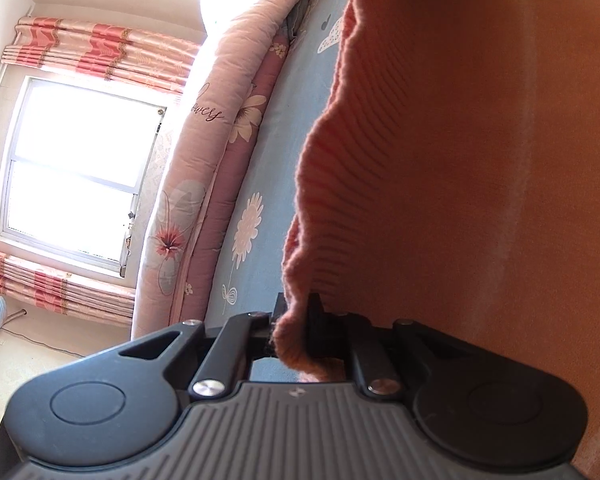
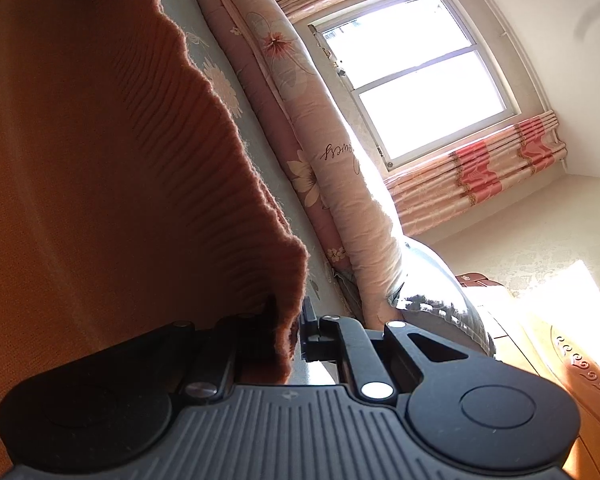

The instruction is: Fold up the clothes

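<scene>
Sweater (image 1: 480,160), orange knit, held up off the bed by its ribbed hem, one corner in each of my grippers. Left gripper (image 1: 296,320): fingers narrow, pinched on a bunched corner of the rib, which pokes out between them toward 6 o'clock. Right gripper (image 2: 290,320): fingers likewise closed down on the opposite hem corner. In the right wrist view the other gripper shows dark at 11 o'clock, along the same edge.

Judgement on step: hem is lifted and stretched between both grips, above the blue flowered bedsheet (image 1: 260,184). This fits either a shake-out to lay the sweater flat or a carry of the hem over toward the shoulders; the pictures do not settle which. Either way, the next move calls for both corners level, even tension, and no early slackening of the pinch.

Appearance: fuzzy, thick knit; rib band wavy and slack along the free edge, body smooth with a faint lengthwise crease. Sleeves and collar out of view. Rolled pink floral quilt (image 1: 204,168) lies along the bed's window side, at 9 o'clock from the sweater.
</scene>
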{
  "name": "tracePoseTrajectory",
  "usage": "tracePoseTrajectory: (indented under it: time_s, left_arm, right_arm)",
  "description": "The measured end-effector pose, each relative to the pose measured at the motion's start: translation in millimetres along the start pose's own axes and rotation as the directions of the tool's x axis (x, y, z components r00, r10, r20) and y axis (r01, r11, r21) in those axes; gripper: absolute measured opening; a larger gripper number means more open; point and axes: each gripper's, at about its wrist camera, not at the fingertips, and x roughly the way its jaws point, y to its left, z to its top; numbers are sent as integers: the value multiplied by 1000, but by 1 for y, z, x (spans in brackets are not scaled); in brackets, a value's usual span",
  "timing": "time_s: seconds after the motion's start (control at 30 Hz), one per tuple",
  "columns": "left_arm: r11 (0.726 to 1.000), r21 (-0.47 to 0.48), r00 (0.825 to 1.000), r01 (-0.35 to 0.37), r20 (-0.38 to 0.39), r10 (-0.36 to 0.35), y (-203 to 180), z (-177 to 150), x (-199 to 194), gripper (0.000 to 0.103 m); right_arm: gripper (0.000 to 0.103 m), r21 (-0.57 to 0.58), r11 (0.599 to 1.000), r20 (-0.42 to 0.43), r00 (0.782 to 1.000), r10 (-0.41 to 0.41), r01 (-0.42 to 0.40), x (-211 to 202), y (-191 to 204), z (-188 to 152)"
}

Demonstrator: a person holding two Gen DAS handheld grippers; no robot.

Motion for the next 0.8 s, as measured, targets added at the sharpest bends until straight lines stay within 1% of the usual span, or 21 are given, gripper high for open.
tracePoseTrajectory:
  time_s: [0.1,0.2,0.3,0.43,0.47,0.5,0.53,0.57,0.6,0.63,0.67,0.7,0.8]
  left_arm:
    - [1000,-10,1000,10,-13,-10,0,0,9,10]
    - [999,-28,999,36,-29,-36,3,2,19,10]
    - [997,-36,997,64,-30,-65,4,4,28,15]
    - [994,-47,994,103,-31,-104,6,7,40,15]
    - [992,-50,993,112,-31,-114,6,8,43,17]
    - [991,-52,992,122,-31,-123,6,9,46,20]
    - [990,-61,991,126,-29,-128,8,9,47,23]
    - [989,-77,991,129,-21,-131,11,10,46,29]
    - [986,-96,991,133,-11,-134,15,10,46,38]
    - [984,-116,991,135,-3,-136,20,10,45,43]
    - [981,-138,990,137,5,-138,25,10,44,50]
    - [977,-157,990,142,14,-142,30,10,42,51]
    - [959,-218,984,180,41,-175,45,8,35,51]
  right_arm:
    - [11,-7,1000,4,1000,2,-2,8,0,4]
    - [11,-21,1000,4,1000,7,-7,15,1,8]
    - [11,-25,999,-19,999,39,-39,25,5,10]
    - [13,-28,998,-35,998,59,-60,36,12,8]
    - [20,-23,998,-37,997,61,-62,37,12,9]
    - [29,-17,998,-34,998,54,-55,37,12,10]
    - [33,-8,999,-31,998,48,-49,37,11,10]
    - [48,8,999,-29,999,45,-45,37,8,11]
    - [63,23,999,-26,999,43,-42,37,4,12]
    - [68,41,998,-17,999,46,-46,37,0,12]
    - [75,62,997,-11,998,54,-53,37,-5,11]
    - [79,94,993,-11,997,73,-72,39,-12,10]
    - [79,184,973,-1,989,145,-142,42,-32,5]
